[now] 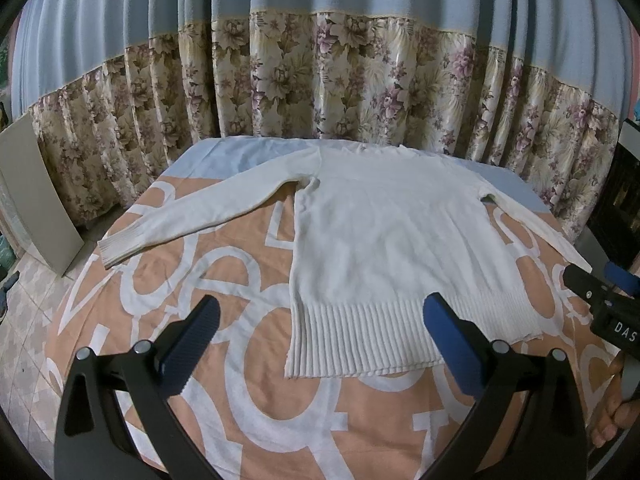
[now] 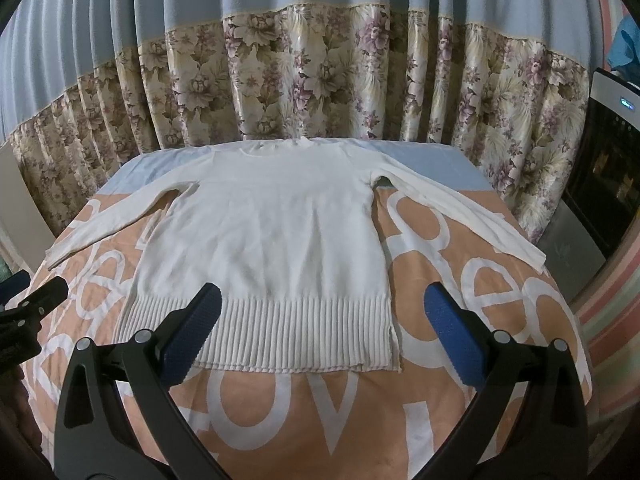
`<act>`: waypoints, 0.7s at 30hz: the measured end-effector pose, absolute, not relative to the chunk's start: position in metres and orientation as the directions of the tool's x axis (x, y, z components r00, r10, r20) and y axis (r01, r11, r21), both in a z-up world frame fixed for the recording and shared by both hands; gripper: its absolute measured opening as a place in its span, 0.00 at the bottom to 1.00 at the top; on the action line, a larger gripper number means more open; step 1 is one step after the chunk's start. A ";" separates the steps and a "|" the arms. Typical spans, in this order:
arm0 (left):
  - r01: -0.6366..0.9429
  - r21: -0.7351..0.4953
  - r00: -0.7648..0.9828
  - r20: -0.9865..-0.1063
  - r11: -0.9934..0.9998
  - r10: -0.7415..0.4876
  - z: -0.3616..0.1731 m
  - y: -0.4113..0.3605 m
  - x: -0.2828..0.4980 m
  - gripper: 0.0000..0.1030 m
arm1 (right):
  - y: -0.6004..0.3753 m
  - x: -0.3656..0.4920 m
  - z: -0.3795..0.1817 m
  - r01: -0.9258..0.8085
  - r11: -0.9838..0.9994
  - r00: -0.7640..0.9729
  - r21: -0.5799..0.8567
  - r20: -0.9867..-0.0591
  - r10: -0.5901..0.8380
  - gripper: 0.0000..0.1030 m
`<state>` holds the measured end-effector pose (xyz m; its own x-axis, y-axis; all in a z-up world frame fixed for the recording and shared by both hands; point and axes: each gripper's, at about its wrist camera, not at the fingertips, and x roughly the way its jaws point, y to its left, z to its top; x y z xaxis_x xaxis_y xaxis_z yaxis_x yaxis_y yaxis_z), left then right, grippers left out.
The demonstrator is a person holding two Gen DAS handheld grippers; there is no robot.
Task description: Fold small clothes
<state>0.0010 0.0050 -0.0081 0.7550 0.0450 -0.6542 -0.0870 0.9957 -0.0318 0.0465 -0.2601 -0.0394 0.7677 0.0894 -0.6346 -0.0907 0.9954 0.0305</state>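
A white long-sleeved knit sweater (image 1: 384, 240) lies flat on the bed, neck toward the curtain, both sleeves spread outward, ribbed hem nearest me. It also shows in the right wrist view (image 2: 272, 232). My left gripper (image 1: 320, 336) is open and empty, hovering above the hem's left part. My right gripper (image 2: 324, 332) is open and empty, hovering above the hem's right corner. The right gripper also shows at the right edge of the left wrist view (image 1: 600, 300). The left gripper shows at the left edge of the right wrist view (image 2: 28, 312).
The bed cover (image 1: 224, 360) is orange with large white letters, with a pale blue strip at the far end. A floral and blue curtain (image 1: 320, 80) hangs behind the bed. A flat board (image 1: 32, 192) leans at the left. A dark appliance (image 2: 608, 168) stands at the right.
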 end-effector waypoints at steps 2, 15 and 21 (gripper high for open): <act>-0.088 -0.032 0.753 -0.657 0.996 0.045 -0.007 0.005 0.002 0.98 | -0.260 0.047 -0.039 -0.090 0.995 0.767 0.029 -0.636 0.088 0.97; -0.086 -0.026 0.723 -0.689 0.996 0.044 -0.001 0.010 0.018 0.98 | -0.268 0.058 -0.029 -0.070 0.997 0.761 0.026 -0.645 0.070 0.97; -0.086 -0.037 0.724 -0.689 0.996 0.037 0.003 0.013 0.027 0.98 | -0.270 0.068 -0.023 -0.047 0.999 0.755 0.012 -0.654 0.043 0.97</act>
<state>0.0274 0.0132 0.0027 0.7238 0.0368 -0.6891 -0.0856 0.9956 -0.0368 0.0676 -0.2704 -0.0233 0.7552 0.0431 -0.6541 -0.0470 0.9988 0.0116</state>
